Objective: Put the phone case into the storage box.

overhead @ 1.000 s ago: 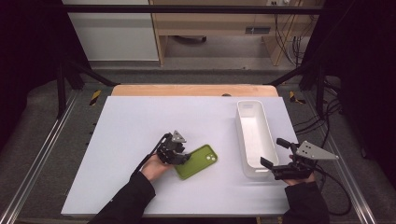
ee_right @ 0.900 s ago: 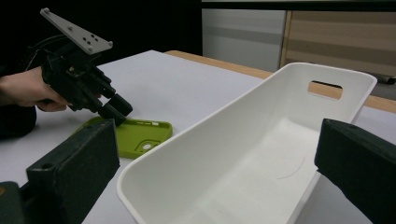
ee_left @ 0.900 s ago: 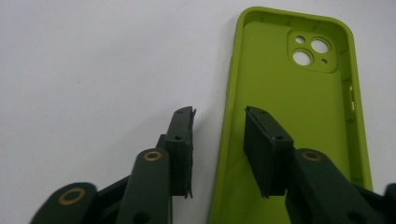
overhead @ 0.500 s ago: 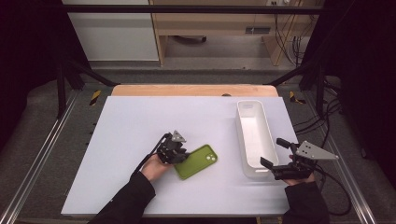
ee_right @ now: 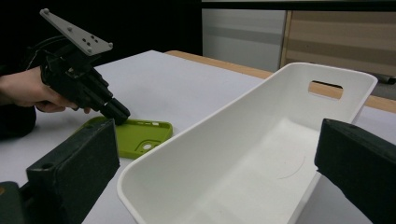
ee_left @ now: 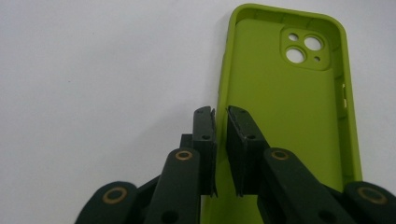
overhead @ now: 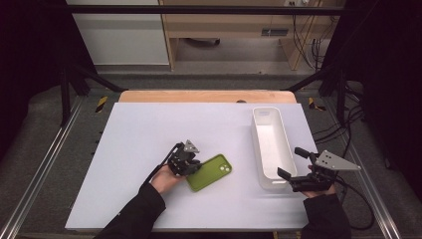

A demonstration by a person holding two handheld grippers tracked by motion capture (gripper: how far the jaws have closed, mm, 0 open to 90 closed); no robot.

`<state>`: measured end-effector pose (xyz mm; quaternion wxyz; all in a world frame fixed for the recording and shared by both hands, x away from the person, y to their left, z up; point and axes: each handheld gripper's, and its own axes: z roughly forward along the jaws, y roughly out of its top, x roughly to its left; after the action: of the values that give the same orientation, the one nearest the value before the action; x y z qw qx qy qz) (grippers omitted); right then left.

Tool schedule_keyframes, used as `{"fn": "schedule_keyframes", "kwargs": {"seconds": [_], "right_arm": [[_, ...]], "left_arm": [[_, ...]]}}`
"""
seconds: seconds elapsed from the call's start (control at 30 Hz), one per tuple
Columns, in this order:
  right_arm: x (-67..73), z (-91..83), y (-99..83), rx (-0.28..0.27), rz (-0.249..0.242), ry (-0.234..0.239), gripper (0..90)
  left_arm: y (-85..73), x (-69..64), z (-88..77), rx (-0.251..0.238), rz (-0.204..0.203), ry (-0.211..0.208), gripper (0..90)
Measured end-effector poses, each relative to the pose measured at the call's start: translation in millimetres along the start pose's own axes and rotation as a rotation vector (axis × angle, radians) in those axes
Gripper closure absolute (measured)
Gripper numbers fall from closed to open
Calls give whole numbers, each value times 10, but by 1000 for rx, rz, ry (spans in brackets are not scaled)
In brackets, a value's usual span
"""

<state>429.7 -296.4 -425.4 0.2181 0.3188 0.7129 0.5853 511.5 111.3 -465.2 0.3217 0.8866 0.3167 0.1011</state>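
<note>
A lime-green phone case point(overhead: 213, 171) lies inside-up on the white table, camera holes at its far end point(ee_left: 289, 116). My left gripper point(overhead: 191, 167) reaches it from the left. Its jaws point(ee_left: 220, 112) have just been closing and now pinch the case's long left rim near the near corner. From the right gripper view the left gripper point(ee_right: 116, 110) points down onto the case point(ee_right: 140, 136). My right gripper point(overhead: 290, 162) rests at the table's right, open wide, its jaws point(ee_right: 217, 135) standing either side of the near end of a white bin, apart from it.
The long white bin point(overhead: 259, 144) stands at the table's right with nothing in it; a handle slot is cut in its far wall point(ee_right: 325, 86). A wooden strip point(overhead: 199, 96) edges the table's far side. Metal rails run along both sides.
</note>
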Motion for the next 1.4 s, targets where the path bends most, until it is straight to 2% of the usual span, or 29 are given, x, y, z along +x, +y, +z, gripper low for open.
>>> {"fn": "schedule_keyframes", "kwargs": {"seconds": [0.13,0.7,1.07,1.4], "right_arm": [[-2,-1,0,-2,-2,0,4],[-3,-2,1,-2,0,0,4],[-1,-8,4,-5,5,2,4],[0,-12,5,-4,5,1,4]], "left_arm": [[-1,7,-1,-1,-8,1,834],[-2,2,-25,4,5,-6,872],[16,-7,-146,-44,4,2,875],[28,-75,-290,-92,20,36,875]]}}
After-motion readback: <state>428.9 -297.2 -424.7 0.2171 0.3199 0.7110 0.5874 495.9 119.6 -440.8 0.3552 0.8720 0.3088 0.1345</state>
